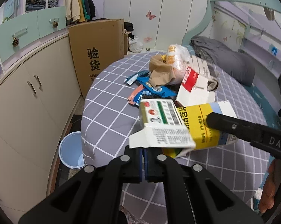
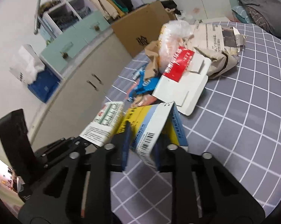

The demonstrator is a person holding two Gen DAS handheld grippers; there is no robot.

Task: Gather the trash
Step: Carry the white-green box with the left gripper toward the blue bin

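Left gripper (image 1: 144,154) clamped on a white box (image 1: 163,125) flap, right gripper (image 2: 141,147) clamped on a yellow box (image 2: 151,128) beside it, both above the checked bed (image 1: 110,85), blue bin (image 1: 71,153) on the floor beside the bed, trash pile (image 1: 170,74) farther along the bed

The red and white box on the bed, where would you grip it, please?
Grip the red and white box by its raised red end, coming from above with fingers across the narrow width; that end tilts up against the plastic bag, and the white flap lies flat.

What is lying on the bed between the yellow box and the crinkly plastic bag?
In the left wrist view, a flattened white-and-red cardboard box lies between the yellow-and-blue medicine box and the clear crinkled plastic bag, with blue snack wrappers just beside it.
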